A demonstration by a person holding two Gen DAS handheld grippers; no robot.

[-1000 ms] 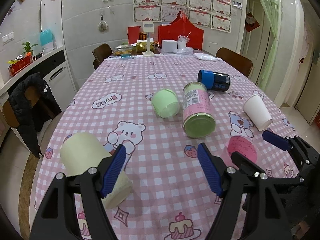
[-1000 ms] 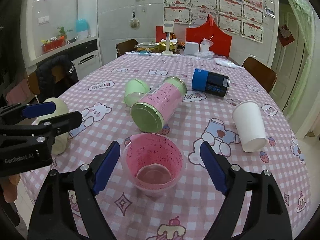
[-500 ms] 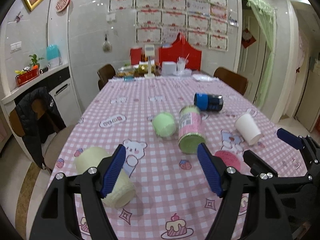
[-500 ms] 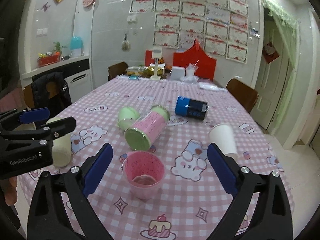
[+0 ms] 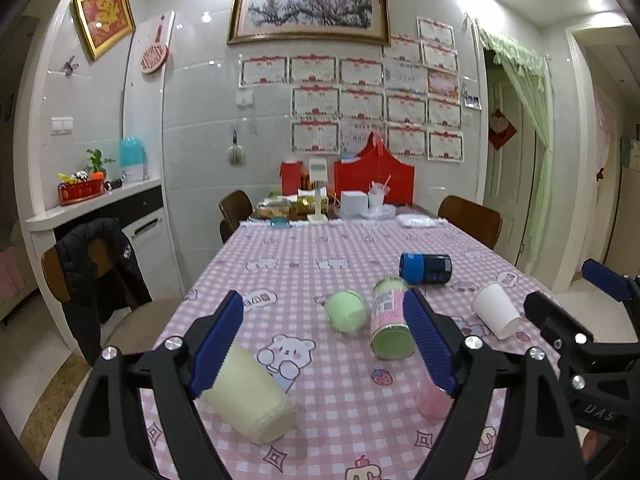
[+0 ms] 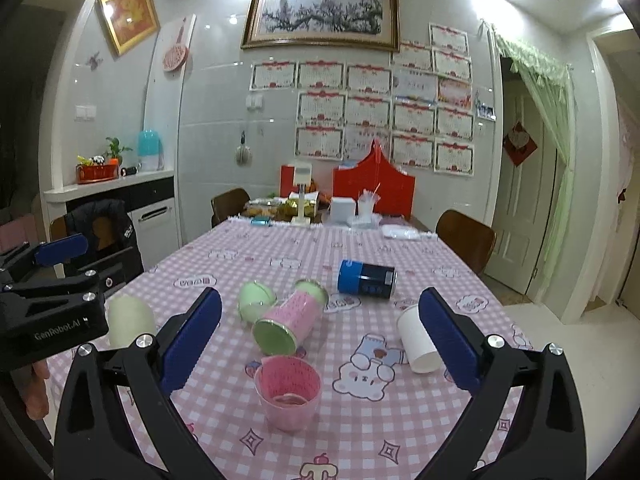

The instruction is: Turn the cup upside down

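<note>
Right wrist view shows your right hand-held gripper [image 6: 318,340] spread wide and gripping nothing, raised above the translucent pink plastic cup [image 6: 288,392], which stands upright, mouth up, on the pink checked desk [image 6: 280,256] near its front edge. Behind it lie a pink-labelled green-lidded jar [image 6: 290,318] and a light green cup [image 6: 256,304], touching; a white paper cup [image 6: 416,340] and a blue-capped dark canister [image 6: 366,278] lie farther right. Your left hand-held gripper [image 5: 324,344] also hangs apart, with a pale yellow cup [image 5: 250,400] on its side beside its left finger.
</note>
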